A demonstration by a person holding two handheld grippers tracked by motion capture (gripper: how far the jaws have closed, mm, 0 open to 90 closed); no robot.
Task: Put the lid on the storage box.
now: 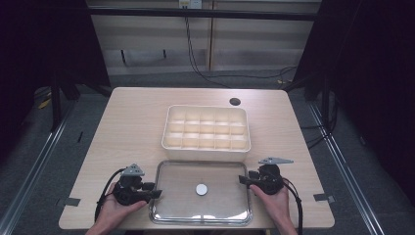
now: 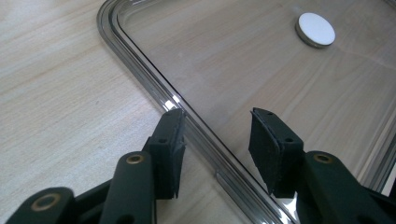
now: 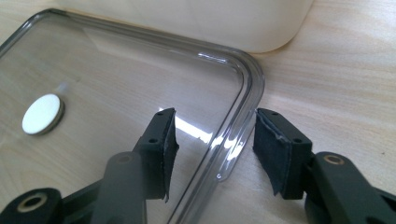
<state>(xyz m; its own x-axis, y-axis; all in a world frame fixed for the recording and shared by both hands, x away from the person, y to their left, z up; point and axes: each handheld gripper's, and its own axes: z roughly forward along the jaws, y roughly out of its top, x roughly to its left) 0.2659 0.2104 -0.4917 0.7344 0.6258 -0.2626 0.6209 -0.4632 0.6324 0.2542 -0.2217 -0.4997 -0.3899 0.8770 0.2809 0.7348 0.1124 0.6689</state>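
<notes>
Clear lid [image 1: 178, 200] flat on the desk [image 1: 132, 122], just in front of the cream compartment box [image 1: 206, 133] — rigid, light, likely slick; best taken at the side rims. Left hand-held gripper [image 2: 217, 140] and right hand-held gripper [image 3: 212, 142] both spread, each straddling a rim — not yet pinching.

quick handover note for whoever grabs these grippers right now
Left hand-held gripper: open, jaws straddling the left rim of the clear rectangular plastic lid, which lies flat on the wooden table.
Right hand-held gripper: open, straddling the lid's right rim.
The cream compartmented plastic box sits just behind the lid, uncovered, compartments look empty.
Done: both grippers lined up on the rims.
Left: probably close both, lift the lid and set it on the box.
</notes>
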